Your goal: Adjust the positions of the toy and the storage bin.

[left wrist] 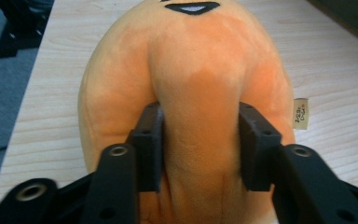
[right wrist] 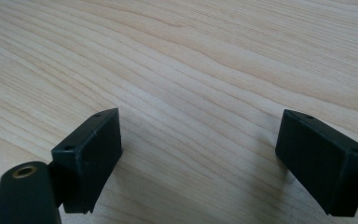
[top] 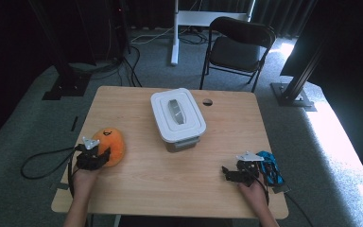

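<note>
Grasp step under way: left hand-held gripper (left wrist: 200, 140) pinches the round orange plush toy (top: 109, 144) at the surface's (top: 170, 175) eight o'clock, right hand-held gripper (right wrist: 198, 158) wide and empty; lift toward the white lidded plastic box (top: 177, 116) judged next.

Wide-apart right claw (right wrist: 199, 161) over table (right wrist: 205, 60)

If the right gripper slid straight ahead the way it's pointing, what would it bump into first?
Probably nothing soon: the right gripper, jaws open, points left across bare table. Far along that line, perhaps the left gripper gripping the orange plush toy.
</note>
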The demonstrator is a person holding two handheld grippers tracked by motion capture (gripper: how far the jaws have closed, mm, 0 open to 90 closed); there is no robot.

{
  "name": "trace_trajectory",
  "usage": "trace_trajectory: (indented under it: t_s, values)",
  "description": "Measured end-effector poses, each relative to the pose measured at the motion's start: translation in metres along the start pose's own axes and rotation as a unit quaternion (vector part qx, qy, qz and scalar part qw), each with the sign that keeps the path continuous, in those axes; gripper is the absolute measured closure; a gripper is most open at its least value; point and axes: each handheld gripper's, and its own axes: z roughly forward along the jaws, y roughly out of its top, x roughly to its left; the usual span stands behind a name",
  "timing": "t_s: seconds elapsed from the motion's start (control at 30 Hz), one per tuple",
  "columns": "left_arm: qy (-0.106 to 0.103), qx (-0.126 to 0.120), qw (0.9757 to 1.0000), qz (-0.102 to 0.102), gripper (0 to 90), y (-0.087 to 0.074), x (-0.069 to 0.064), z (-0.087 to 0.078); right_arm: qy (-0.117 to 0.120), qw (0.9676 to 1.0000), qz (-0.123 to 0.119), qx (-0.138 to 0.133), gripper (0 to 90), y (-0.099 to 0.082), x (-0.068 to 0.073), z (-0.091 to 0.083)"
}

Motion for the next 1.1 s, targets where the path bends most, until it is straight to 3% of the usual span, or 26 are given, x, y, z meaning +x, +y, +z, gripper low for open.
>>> trace_trajectory:
  t_s: [0.2, 0.33, 0.7, 0.9, 1.03, 1.1]
  values:
    - [0.013, -0.012, 0.9998, 0.01, 71.0, 0.002, -0.004, -0.003, 0.0, 1.0, 0.0, 0.0, 13.6, 0.0, 0.0, 0.0]
    - [0.016, -0.024, 0.9994, 0.018, 75.8, 0.015, -0.001, -0.006, 0.0, 1.0, 0.0, 0.0, 13.6, 0.0, 0.0, 0.0]
    - [0.008, -0.045, 0.9985, 0.029, 76.9, 0.048, 0.011, 0.002, 0.0, 1.0, 0.0, 0.001, 13.6, 0.0, 0.0, 0.0]
    - [0.01, -0.064, 0.9977, 0.02, 76.8, 0.068, 0.022, 0.005, 0.0, 1.0, 0.0, 0.0, 13.6, 0.0, 0.0, 0.0]
    - [0.008, -0.057, 0.9981, 0.021, 76.6, 0.068, 0.023, 0.013, 0.0, 1.0, 0.0, 0.0, 13.7, 0.0, 0.0, 0.0]
    - [0.001, -0.031, 0.9993, 0.021, 76.4, 0.06, 0.023, 0.026, 0.0, 1.0, 0.0, 0.0, 13.6, 0.0, 0.0, 0.0]
